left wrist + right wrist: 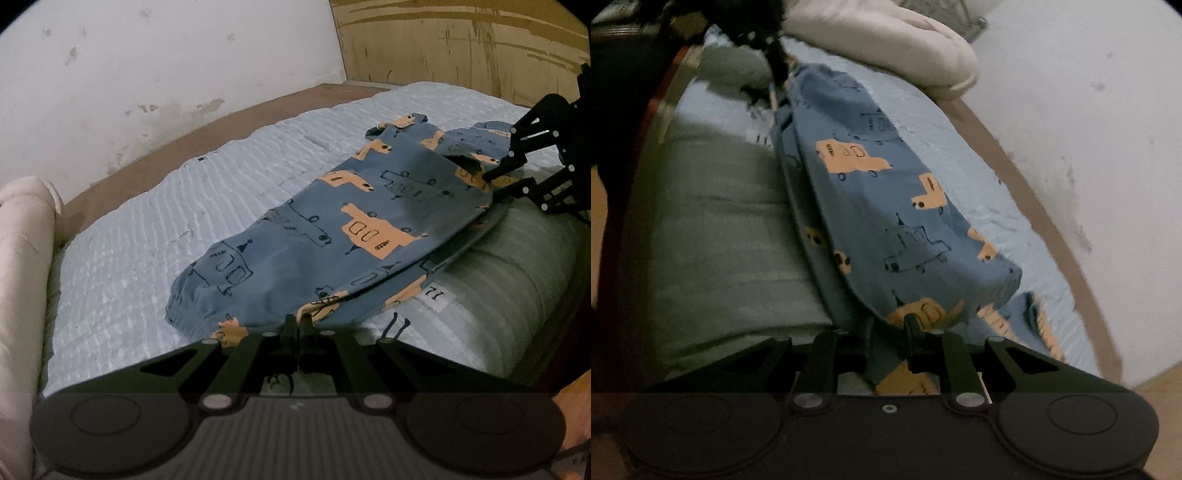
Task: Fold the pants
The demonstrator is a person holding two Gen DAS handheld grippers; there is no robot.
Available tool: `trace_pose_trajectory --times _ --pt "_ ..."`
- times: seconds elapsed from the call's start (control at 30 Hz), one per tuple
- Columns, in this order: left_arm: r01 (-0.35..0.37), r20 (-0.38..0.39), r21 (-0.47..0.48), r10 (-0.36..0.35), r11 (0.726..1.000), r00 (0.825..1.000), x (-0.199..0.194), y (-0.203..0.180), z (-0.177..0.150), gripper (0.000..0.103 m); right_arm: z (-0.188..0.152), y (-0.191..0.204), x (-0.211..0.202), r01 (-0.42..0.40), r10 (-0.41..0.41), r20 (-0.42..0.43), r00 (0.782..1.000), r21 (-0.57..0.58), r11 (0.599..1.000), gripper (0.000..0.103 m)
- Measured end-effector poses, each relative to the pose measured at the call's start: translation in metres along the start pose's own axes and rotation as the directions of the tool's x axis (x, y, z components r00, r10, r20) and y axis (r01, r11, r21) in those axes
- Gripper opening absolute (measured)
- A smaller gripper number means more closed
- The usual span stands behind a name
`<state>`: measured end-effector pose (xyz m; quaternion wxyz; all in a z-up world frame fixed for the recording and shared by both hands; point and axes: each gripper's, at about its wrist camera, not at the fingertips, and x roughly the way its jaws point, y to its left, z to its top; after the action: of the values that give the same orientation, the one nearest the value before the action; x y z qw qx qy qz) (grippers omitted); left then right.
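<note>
The pants [332,229] are blue with orange and outlined vehicle prints. They lie along the near side of a bed, partly lifted at both ends. My left gripper [297,323] is shut on the pants' near edge, close to the cuff end. My right gripper [495,182] is shut on the far, waist end. In the right wrist view the pants [886,206] stretch away from my right gripper [888,325], which pinches the fabric, toward my left gripper [775,74] at the far end.
The bed has a light blue ribbed cover [166,229] and a grey-green mattress side [517,288]. A cream padded cushion [22,266] stands at one end. A brown frame edge [177,144], a stained white wall [166,59] and a wooden board [461,44] lie beyond.
</note>
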<state>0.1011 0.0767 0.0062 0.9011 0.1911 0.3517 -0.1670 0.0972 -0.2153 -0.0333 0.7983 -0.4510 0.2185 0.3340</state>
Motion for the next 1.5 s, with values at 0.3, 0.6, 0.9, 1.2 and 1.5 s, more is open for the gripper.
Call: trace_pose_trajectory --times 0.3,0.6,0.9,1.2,1.5 --pt "0.006 -0.001 -0.009 -0.006 1.0 1.0 -0.002 0.0 -0.004 0.0 0.004 0.006 -0.006 -0.013 0.012 -0.012 1.0 -0.076 0.997 0.0" --pt "0.018 -0.018 -0.051 -0.019 0.999 1.0 0.002 0.002 -0.018 0.0 0.003 0.004 -0.012 -0.063 0.061 -0.023 0.998 -0.058 0.996 0.0" --pt "0.045 -0.031 -0.099 -0.048 0.994 0.998 0.01 0.005 -0.021 0.006 -0.004 0.003 -0.003 -0.094 0.094 -0.035 0.995 0.009 0.996 0.005" --pt "0.129 0.09 -0.243 -0.111 0.961 0.99 -0.009 0.0 -0.009 0.099 -0.043 -0.056 -0.038 -0.035 0.014 0.053 0.999 0.424 0.905 0.093" --pt "0.379 0.294 -0.367 -0.281 0.849 0.914 0.026 -0.044 0.059 0.102 -0.093 -0.112 -0.059 0.049 -0.089 0.009 0.996 0.78 0.623 0.102"
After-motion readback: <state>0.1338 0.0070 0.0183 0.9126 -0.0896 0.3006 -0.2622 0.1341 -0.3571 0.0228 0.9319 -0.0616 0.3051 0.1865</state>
